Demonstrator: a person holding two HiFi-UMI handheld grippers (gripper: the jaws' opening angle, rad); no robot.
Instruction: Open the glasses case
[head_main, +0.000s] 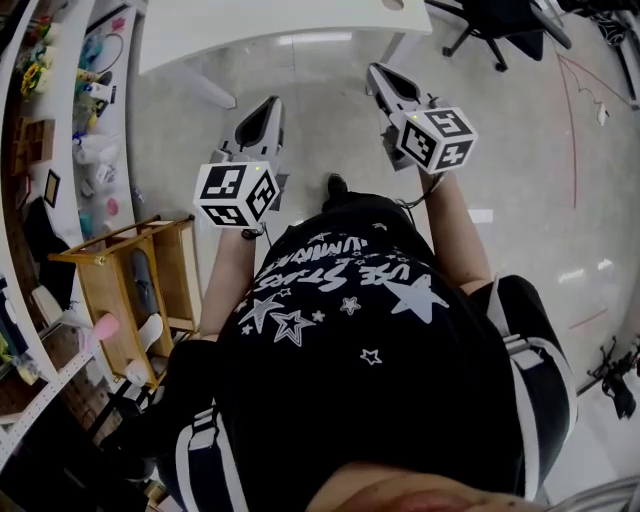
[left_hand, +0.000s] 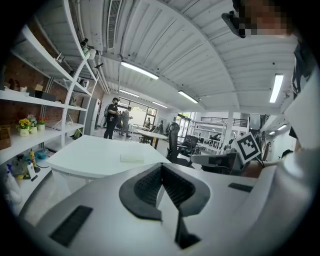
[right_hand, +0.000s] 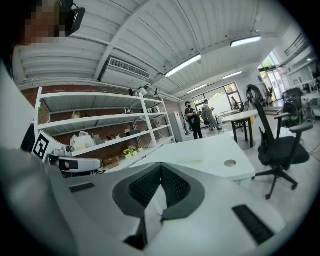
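A pale flat thing (left_hand: 132, 158), perhaps the glasses case, lies on the white table (left_hand: 95, 155) ahead; the right gripper view shows it faintly (right_hand: 189, 161). I cannot tell it apart in the head view, where only the table's near edge (head_main: 280, 40) shows. My left gripper (head_main: 268, 105) is held out over the floor short of the table, its jaws shut (left_hand: 161, 169) with nothing between them. My right gripper (head_main: 378, 72) is level beside it, also shut (right_hand: 161, 167) and empty. Each gripper shows in the other's view: the right one (left_hand: 220, 161), the left one (right_hand: 75, 163).
White shelves (head_main: 60, 120) full of small items run along the left, with a wooden trolley (head_main: 140, 290) near them. A black office chair (right_hand: 277, 145) stands to the right of the table. The tabletop has a round cable hole (right_hand: 230, 163). People (left_hand: 112, 117) stand far off.
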